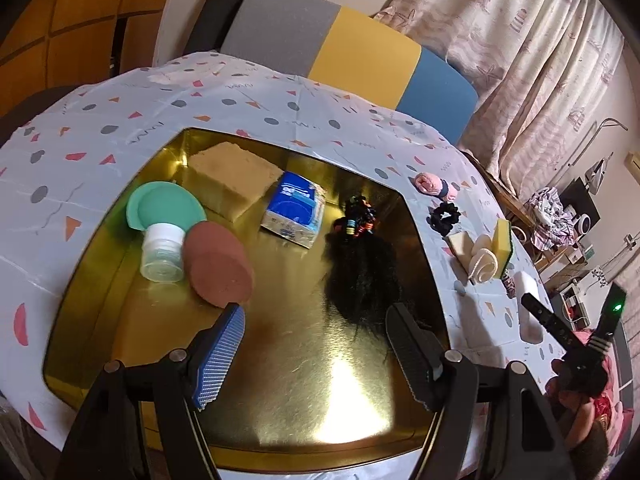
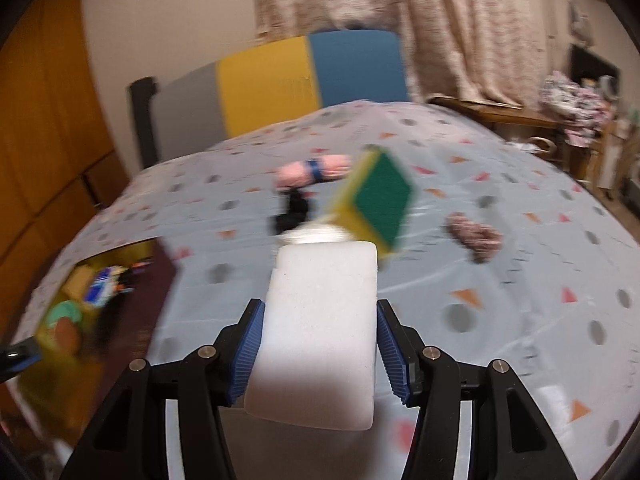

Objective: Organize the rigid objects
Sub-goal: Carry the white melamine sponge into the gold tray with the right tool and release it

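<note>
White block (image 2: pixel 320 328) lengthwise between jaws

Striped chair (image 1: pixel 352 44), patterned curtains (image 1: pixel 520 36), perhaps laundry (image 1: pixel 550 216).

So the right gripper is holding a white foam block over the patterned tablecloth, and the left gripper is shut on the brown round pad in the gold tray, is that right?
Not quite. The left gripper is open and empty over the gold tray; the brown round pad lies untouched beyond its fingertips, as the left wrist view shows. The rest holds: the right gripper grips the white foam block above the patterned tablecloth.
</note>
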`<state>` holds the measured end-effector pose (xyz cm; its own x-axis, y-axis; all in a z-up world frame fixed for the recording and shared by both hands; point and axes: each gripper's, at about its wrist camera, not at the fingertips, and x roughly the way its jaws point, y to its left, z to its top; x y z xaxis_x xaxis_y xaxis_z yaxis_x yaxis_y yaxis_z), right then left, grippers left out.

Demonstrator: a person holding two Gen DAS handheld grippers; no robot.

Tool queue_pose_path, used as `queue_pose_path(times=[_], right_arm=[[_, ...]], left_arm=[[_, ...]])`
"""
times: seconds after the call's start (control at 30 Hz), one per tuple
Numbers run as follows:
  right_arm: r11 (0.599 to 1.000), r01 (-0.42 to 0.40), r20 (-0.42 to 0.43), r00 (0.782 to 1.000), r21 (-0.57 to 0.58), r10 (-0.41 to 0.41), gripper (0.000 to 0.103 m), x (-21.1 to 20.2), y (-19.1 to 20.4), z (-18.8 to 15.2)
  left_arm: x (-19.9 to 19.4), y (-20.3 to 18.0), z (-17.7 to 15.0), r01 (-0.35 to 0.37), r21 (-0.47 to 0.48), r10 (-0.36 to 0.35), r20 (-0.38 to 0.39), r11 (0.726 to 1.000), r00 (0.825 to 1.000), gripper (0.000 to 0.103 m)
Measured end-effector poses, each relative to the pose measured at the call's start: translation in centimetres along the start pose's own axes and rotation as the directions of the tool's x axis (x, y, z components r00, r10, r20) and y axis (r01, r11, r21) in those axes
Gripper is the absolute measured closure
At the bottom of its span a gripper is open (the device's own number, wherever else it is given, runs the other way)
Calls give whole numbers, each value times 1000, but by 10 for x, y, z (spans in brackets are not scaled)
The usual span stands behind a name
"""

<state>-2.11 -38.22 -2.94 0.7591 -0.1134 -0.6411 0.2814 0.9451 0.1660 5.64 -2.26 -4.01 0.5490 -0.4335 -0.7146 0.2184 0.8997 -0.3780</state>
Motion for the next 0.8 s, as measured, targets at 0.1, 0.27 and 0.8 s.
queue_pose_path(times=[0.1,0.27,0.8], right_arm=[[995,-88,-13,996,-53,88,47,-4,42,1],[964,-225,-75,973,-139,216,47,-3,118,4],[896,-362,-351,899,-256,262,46,66,249,-15]], left_arm=[[-6,7,0,-21,0,21,16,1000,1000,29],[-13,23,0,-32,-31,33,31,999,999,29],[-32,73,4,-41,-169,54,75,985,996,29]])
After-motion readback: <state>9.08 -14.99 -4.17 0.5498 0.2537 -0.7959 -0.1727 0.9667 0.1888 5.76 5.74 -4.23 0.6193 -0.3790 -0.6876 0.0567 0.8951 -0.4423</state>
